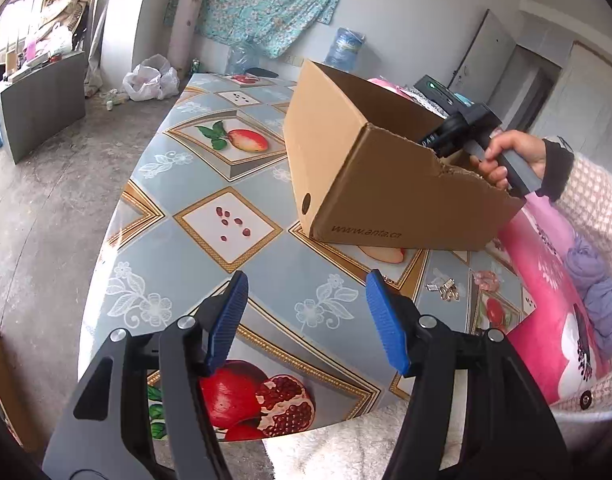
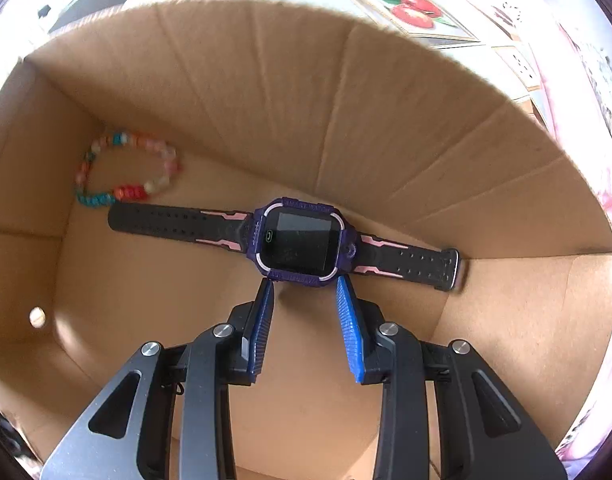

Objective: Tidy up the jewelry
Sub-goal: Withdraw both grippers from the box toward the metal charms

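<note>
Fruit-patterned oilcloth covers the table (image 1: 210, 184), where the left gripper (image 1: 306, 312) hovers with its blue pads apart and empty. Just beyond, small metal earrings (image 1: 444, 290) lie on the cloth beside a cardboard box (image 1: 386, 184) printed "www.anta.c". Inside the box, the right gripper (image 2: 304, 300) points down, jaws apart, its tips at the edge of a purple smartwatch (image 2: 302, 240) lying flat; farther in, a beaded bracelet (image 2: 126, 168) rests in the corner.
</note>
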{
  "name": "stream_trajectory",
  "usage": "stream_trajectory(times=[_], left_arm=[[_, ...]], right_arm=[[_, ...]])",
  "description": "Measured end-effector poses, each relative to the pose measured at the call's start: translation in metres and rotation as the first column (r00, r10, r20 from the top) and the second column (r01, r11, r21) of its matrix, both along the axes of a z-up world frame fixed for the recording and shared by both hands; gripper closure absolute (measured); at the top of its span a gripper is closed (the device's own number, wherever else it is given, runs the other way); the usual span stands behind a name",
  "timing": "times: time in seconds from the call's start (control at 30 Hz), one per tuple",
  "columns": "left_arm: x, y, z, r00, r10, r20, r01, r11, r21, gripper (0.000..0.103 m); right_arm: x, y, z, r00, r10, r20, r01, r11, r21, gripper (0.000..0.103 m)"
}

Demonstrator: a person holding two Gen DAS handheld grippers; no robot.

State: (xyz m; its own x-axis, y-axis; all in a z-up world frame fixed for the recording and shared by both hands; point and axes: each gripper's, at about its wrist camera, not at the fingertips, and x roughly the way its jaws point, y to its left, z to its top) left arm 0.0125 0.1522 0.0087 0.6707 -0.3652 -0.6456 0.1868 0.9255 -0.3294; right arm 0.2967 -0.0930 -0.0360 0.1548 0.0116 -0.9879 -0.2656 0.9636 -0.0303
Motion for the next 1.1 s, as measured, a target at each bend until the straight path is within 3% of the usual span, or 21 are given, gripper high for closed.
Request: stream_trajectory(times=[0.23,0.33,0.43,0.6,0.77,0.93,1.1], left_arm=[[-0.001,-0.009,-0.004,1.000,-0.013,-0.008,0.013,1.000,0.007,0.045],[-0.005,-0.012,-0.005,1.000,-0.018,-0.010,0.018,1.000,0.016,0.045],[-0.008,-0.015,-0.006,1.000,-0.023,-0.015,0.024,0.999,0.038,0.044],[-0.015,-0.022,-0.010,0.999,-0.038,-0.023,0.040,0.997,0.066,0.043],[-0.019,-0.035,-0.016,0.997,-0.065,-0.036,0.068,0.993,0.093,0.041],[-0.018,-0.051,-0.017,0.994,-0.105,-0.035,0.108,0.988,0.113,0.040],[-0.012,-0.070,-0.019,0.991,-0.127,-0.032,0.131,0.981,0.147,0.037]], right_arm=[[0.002,-0.006,0.005,0.997,-0.072,-0.028,0.073,0.995,0.063,0.070],[0.002,-0.008,0.022,0.999,-0.054,-0.005,0.055,0.996,0.071,0.070],[-0.015,-0.004,0.057,0.997,-0.018,0.077,0.011,0.997,0.082,0.069],[-0.080,-0.009,0.132,0.963,0.021,0.267,-0.088,0.966,0.242,0.060],[-0.178,-0.035,0.172,0.913,0.061,0.403,-0.213,0.915,0.343,0.056],[-0.240,-0.047,0.147,0.924,0.009,0.383,-0.188,0.881,0.434,0.055],[-0.280,-0.055,0.066,0.936,-0.091,0.339,-0.065,0.905,0.421,0.055]])
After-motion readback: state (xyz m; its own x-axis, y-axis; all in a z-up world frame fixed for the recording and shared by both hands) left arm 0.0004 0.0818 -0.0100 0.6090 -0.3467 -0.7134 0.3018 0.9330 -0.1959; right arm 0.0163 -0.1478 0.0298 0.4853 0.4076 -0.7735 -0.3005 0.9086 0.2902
